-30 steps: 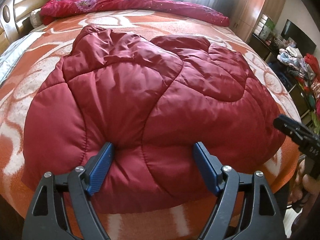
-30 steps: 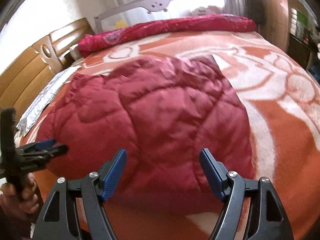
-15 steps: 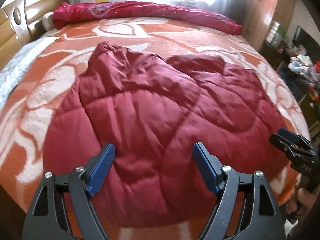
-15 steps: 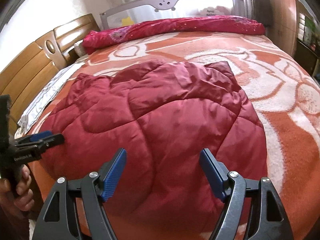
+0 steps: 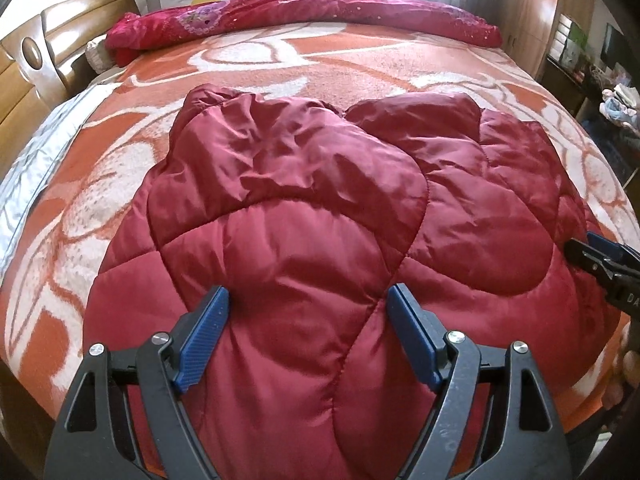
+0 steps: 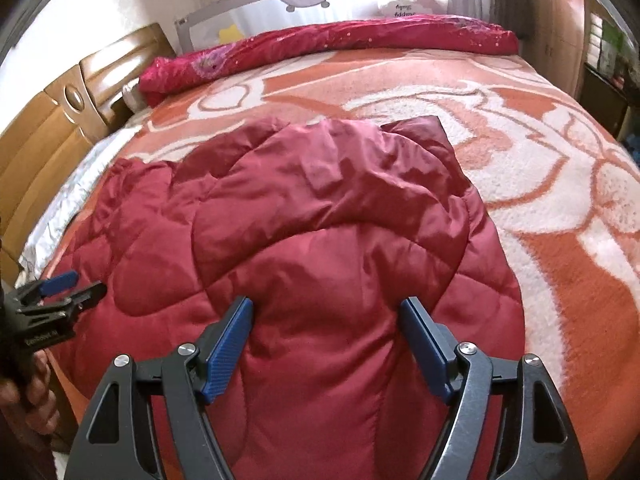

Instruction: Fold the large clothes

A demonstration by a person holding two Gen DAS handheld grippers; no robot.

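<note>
A dark red quilted padded jacket (image 5: 320, 220) lies spread on the bed at its near edge; it also shows in the right wrist view (image 6: 340, 220). My left gripper (image 5: 308, 300) is open, its blue pads (image 5: 202, 336) over the jacket's near hem, nothing between them. My right gripper (image 6: 326, 312) is open over the hem further right, also empty. Each gripper shows at the edge of the other's view: the right one (image 5: 600, 260) and the left one (image 6: 60, 296).
The bed carries an orange and white patterned blanket (image 5: 280, 64). A rolled crimson quilt (image 5: 300, 16) lies along the far side. A wooden headboard (image 6: 60, 120) stands at the left. Cluttered furniture (image 5: 600, 92) stands at the right.
Both grippers have drawn back and risen from the jacket, so more of the bed shows. Both stay open. The jacket lies where it was.
</note>
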